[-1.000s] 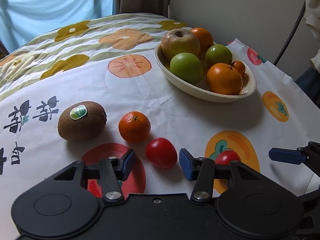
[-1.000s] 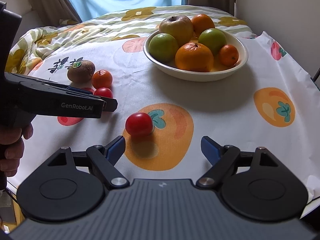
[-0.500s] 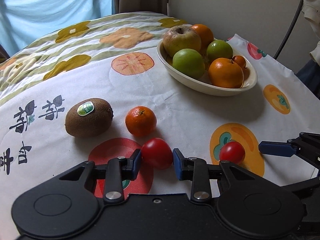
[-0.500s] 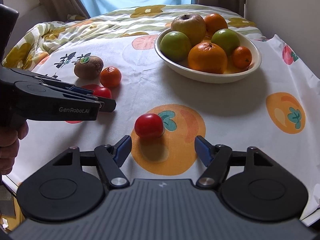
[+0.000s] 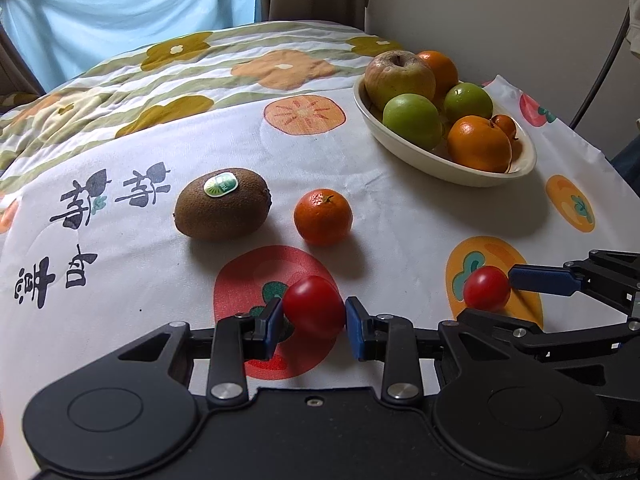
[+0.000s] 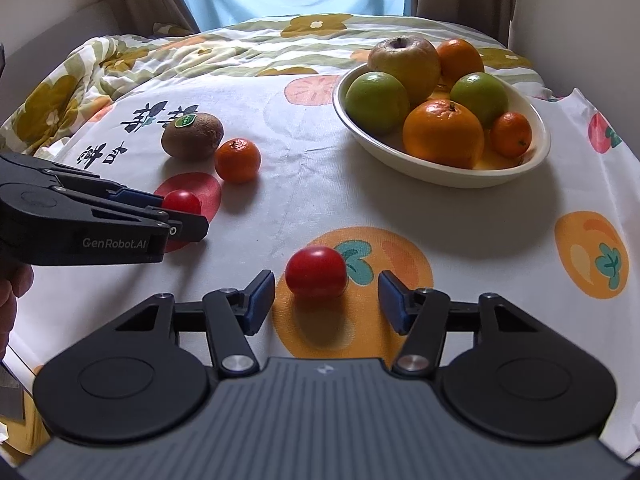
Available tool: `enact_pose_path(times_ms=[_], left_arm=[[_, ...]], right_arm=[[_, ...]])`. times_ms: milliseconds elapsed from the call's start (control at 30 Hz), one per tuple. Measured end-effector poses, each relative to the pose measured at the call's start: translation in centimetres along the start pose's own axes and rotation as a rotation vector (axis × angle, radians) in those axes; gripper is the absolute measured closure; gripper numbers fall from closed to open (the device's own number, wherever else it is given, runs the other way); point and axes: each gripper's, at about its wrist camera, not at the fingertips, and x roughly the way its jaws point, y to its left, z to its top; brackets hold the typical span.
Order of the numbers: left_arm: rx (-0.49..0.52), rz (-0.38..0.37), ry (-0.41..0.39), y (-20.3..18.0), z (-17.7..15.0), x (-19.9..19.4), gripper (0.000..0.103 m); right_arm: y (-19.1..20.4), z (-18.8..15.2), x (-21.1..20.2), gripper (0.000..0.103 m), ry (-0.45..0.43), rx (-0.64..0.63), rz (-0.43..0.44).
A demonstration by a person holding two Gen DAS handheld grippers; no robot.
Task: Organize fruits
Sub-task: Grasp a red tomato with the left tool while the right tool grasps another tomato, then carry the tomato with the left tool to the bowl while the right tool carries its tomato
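Note:
My left gripper (image 5: pixel 314 322) is shut on a red cherry tomato (image 5: pixel 314 311), held just above the cloth; it also shows in the right wrist view (image 6: pixel 181 202). My right gripper (image 6: pixel 326 300) is open, its blue pads on either side of a second red tomato (image 6: pixel 316 271) that lies on the cloth, not touching it. This tomato also shows in the left wrist view (image 5: pixel 486 288). A kiwi (image 5: pixel 222 203) and a small mandarin (image 5: pixel 322 216) lie beyond the left gripper. A cream bowl (image 6: pixel 532 160) at the far right holds apples, oranges and a mandarin.
The table is covered by a white cloth (image 5: pixel 400 208) with printed fruit. A rumpled flowered blanket (image 6: pixel 120 64) lies at the far left. A wall and curtains stand behind. The table edge drops off at the right (image 6: pixel 624 184).
My left gripper has closed on the first tomato and lifted it slightly. My right gripper has moved forward so its open pads flank the second tomato, and has narrowed somewhat.

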Motion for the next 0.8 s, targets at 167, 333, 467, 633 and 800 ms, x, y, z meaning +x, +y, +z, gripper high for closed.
enact_pose_path(times_ms=[167,333,467,633,800], left_arm=[[-0.020,0.014,0.002,0.0,-0.4,-0.4,0.066],[-0.036,0.028,-0.005,-0.5,-0.3,-1.0,0.066],[-0.045,0.037,-0.021,-1.0,0.0,-1.9,0.066],[-0.066,0.042,-0.035,-2.1,0.9,-3.1,0.066],[-0.072,0.044,-0.068,-3.9,2.5,-5.0,0.066]], right_arm=[[0.3,0.0,0.2,0.050,0.002,-0.033,0.014],[0.0,0.2,-0.1,0.055,-0.008,-0.049,0.027],[-0.5,0.5,-0.9,0.055,-0.017,-0.049,0.040],[-1.6,1.3,-2.2,0.055,-0.029,-0.036,0.056],[-3.4,2.3,-4.0,0.055,-0.040,-0.012,0.062]])
